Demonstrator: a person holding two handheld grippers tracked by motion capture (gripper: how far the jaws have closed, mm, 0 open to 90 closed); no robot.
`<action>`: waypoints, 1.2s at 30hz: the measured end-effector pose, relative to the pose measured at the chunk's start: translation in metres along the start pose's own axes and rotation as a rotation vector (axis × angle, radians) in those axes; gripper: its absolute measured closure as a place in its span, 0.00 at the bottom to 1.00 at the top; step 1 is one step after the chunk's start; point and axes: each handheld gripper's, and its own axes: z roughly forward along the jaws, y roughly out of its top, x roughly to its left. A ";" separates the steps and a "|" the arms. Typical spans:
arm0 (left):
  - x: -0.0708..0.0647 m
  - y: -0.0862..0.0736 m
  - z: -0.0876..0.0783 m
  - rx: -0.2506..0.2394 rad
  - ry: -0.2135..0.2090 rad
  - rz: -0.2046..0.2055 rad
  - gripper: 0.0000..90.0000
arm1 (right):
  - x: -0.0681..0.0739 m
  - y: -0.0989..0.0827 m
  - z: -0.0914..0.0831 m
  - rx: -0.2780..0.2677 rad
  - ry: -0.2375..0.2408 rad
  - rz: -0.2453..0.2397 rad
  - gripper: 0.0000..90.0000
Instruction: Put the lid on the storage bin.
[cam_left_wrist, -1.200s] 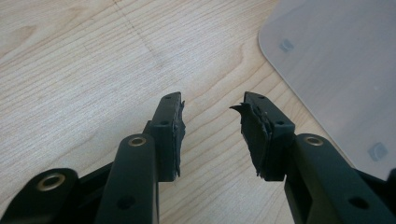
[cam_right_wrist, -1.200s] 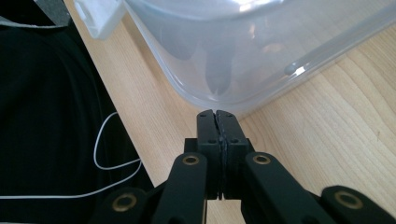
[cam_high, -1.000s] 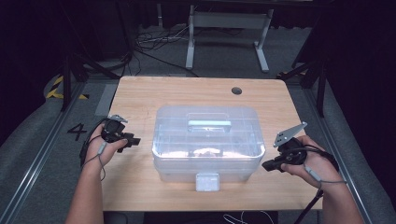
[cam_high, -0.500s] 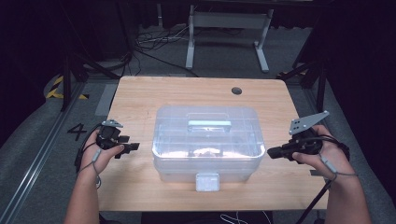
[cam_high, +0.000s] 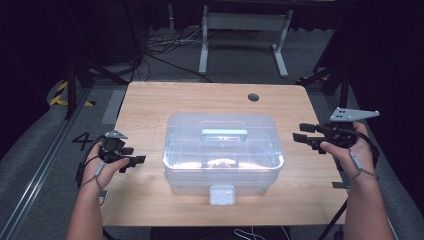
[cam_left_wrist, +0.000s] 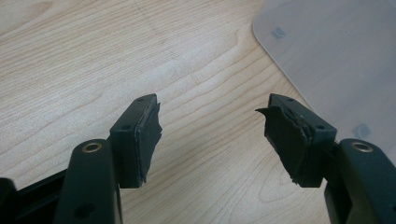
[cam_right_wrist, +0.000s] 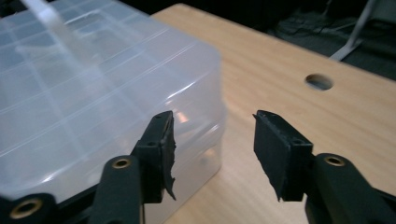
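Translucent plastic storage box (cam_high: 222, 152) with a lid handle sits mid-table in the high view, left gripper (cam_high: 134, 161) and right gripper (cam_high: 301, 132) flanking it, apart. Left gripper view: jaws just opened wide, nothing between, box corner (cam_left_wrist: 336, 60) beside them. Right gripper view: jaws just opened wide, empty, near the box's (cam_right_wrist: 93, 93) end wall.

A clear, frosted plastic box (cam_high: 222, 150) with a pale blue-white handle (cam_high: 224, 133) and a white latch (cam_high: 222, 194) is sitting on a light wood-grain table (cam_high: 150, 102) (dark round hole (cam_high: 253, 97) at one o'clock). Black grippers, left (cam_high: 136, 160) and right (cam_high: 303, 134), are flanking it; grey carpet (cam_high: 40, 165) is showing at nine o'clock.
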 end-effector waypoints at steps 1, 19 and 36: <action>0.000 0.000 0.000 0.000 0.004 0.000 0.40 | -0.003 -0.001 0.000 -0.015 -0.006 -0.001 0.51; 0.004 -0.002 0.006 -0.003 0.040 -0.004 0.31 | -0.057 -0.039 0.025 0.093 -0.282 0.054 0.42; 0.007 -0.001 0.011 0.023 0.055 0.003 0.29 | -0.064 -0.065 0.064 0.232 -0.296 0.098 0.38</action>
